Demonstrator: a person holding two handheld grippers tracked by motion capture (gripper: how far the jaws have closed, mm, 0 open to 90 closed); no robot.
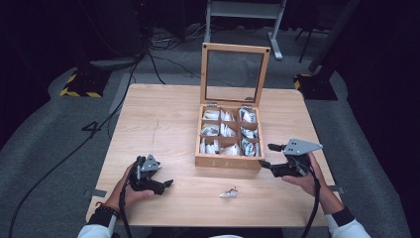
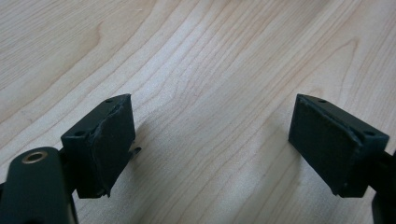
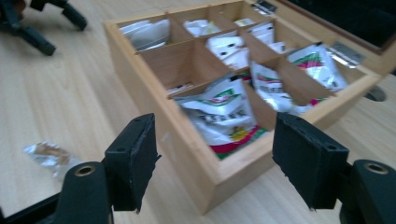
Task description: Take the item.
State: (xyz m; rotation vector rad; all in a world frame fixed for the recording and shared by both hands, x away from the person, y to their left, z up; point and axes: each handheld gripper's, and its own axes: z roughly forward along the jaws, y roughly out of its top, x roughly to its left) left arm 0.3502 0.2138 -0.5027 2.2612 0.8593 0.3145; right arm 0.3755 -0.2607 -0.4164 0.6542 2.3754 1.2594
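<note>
- One wooden tea box [image 1: 228, 161] stands on the desk [image 1: 163, 124], its glass-paned lid [image 1: 234, 74] propped upright; nine compartments in three rows of three, most holding white sachets, one in the right gripper view looking nearly bare
- One loose silvery packet [image 1: 229, 193] lies on the desk just in front of the box, between the two hands and apart from both; it is crumpled, its print unreadable
- Two grippers: the left gripper [image 1: 166, 185] rests low on the desk, fingers [image 2: 109, 144] spread, bare wood between them; the right gripper [image 1: 267, 155] hovers at the box's front right corner, fingers [image 3: 133, 158] wide apart, gripping nothing
- Sachets [image 3: 224, 114] are partly hidden behind the dividers
- Beyond the desk: cables, a yellow-and-black striped base [image 1: 79, 84] and a white frame [image 1: 242, 15] on the grey floor; the far background is too dark to read
</note>
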